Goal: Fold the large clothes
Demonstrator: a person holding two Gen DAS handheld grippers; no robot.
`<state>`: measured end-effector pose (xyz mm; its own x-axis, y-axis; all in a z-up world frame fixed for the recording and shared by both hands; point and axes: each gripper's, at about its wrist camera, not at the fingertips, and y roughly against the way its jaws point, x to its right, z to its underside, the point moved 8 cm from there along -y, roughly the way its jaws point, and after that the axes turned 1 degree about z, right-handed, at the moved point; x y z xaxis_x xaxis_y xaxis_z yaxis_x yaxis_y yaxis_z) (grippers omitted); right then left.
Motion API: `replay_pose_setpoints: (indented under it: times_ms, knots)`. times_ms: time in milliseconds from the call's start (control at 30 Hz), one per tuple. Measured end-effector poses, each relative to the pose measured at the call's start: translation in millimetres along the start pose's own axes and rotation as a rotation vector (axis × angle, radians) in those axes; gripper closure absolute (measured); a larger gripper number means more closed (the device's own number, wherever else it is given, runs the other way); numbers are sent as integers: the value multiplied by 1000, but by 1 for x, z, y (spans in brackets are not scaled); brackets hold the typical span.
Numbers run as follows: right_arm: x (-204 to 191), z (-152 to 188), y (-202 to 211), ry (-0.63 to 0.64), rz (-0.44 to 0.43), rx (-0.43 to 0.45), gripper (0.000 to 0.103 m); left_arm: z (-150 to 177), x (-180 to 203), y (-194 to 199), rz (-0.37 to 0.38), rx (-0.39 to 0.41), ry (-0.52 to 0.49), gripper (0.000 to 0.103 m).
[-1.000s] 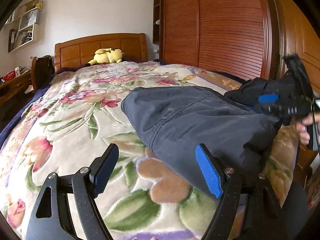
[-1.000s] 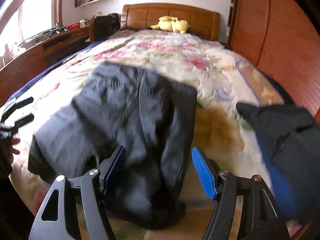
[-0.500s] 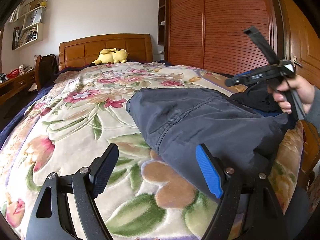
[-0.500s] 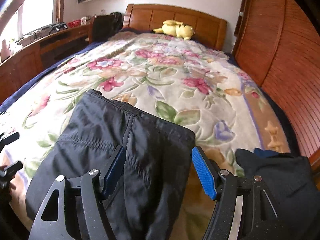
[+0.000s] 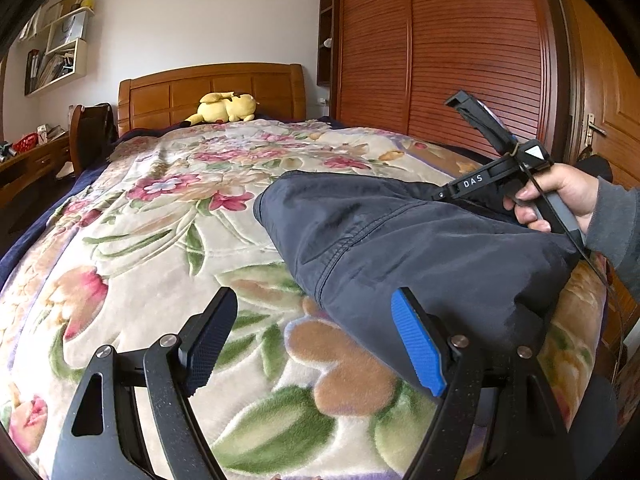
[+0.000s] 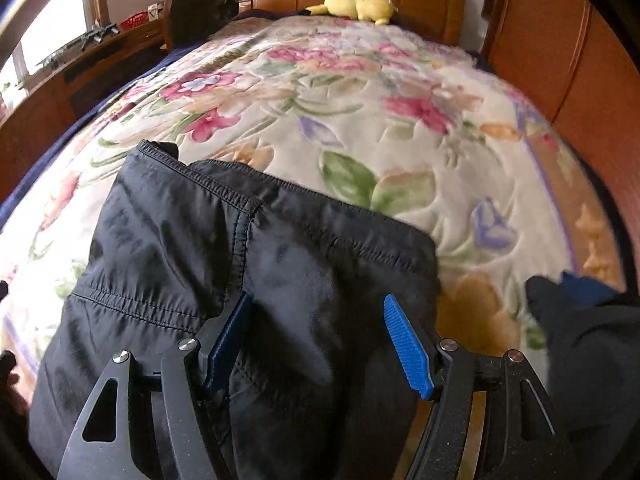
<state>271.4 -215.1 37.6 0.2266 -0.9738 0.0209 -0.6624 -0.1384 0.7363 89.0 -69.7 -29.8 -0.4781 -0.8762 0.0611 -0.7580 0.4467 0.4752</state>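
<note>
— Looking at it from here, the dark garment lies spread near the foot of the bed, on the floral blanket, its stitched hem towards the headboard.

— And both tools are off it?

— Both sets of fingers are spread wide with nothing between them. The left gripper hangs just over the blanket beside the garment's edge; the right gripper hovers over the middle of the cloth, the person's right hand wrapped round its handle.

— Why hold them there?

— My guess: the garment looks laid flat and roughly squared, so they're picking where to pinch for the next fold. One gripper at the side edge and one above the centre would suit lifting a flank over.

— What's that dark heap on the right?

— Another piece of clothing, well apart from this one, with a bit of blue showing. A yellow plush toy sits up by the headboard, out of the way.
</note>
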Motion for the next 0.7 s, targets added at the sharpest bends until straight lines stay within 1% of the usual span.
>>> replay_pose_setpoints:
  times_ms: [33, 67, 100, 133, 167, 200, 233, 300, 367, 400, 433, 467, 533, 600, 633, 667, 700]
  knots:
    - [-1, 1, -2, -1, -16, -7, 33, 0, 0, 0, -1, 1, 0, 23]
    - [-2, 2, -2, 4, -36, -10, 44, 0, 0, 0, -1, 1, 1, 23]
    - [-7, 2, -2, 13, -80, -12, 52, 0, 0, 0, 0, 1, 0, 23]
    - [-10, 2, -2, 27, -111, -12, 71, 0, 0, 0, -1, 0, 1, 23]
    - [-14, 2, 0, 53, -117, -8, 88, 0, 0, 0, -1, 1, 0, 23]
    - [-17, 3, 2, 85, -107, -2, 94, 0, 0, 0, -1, 1, 0, 23]
    - [-20, 3, 5, 125, -70, 11, 98, 0, 0, 0, -1, 0, -1, 23]
    - [-23, -1, 19, 160, 2, 63, 100, 0, 0, 0, -2, 1, 1, 23]
    - [-26, -9, 40, 197, 74, 134, 101, 0, -1, 1, -2, 3, 2, 23]
    - [-24, -13, 53, 198, 109, 166, 101, 1, -1, 1, -3, 3, 2, 23]
    - [-19, -18, 64, 198, 163, 191, 101, 1, -2, 1, -3, 3, 2, 23]
    - [-11, -21, 71, 191, 195, 196, 101, 1, -2, 2, -2, 3, 3, 23]
    - [15, -22, 70, 102, 204, 173, 101, 1, -2, 3, -1, 5, 2, 23]
    - [31, -12, 52, 118, 263, 118, 101, 1, -3, 6, 0, 10, 2, 23]
    - [36, -5, 41, 110, 269, 87, 101, 1, -3, 7, 3, 12, 3, 23]
    - [39, 2, 32, 96, 254, 61, 101, 0, -3, 8, 3, 14, 4, 23]
    - [40, 9, 27, 79, 238, 54, 101, 0, -3, 9, 3, 16, 5, 23]
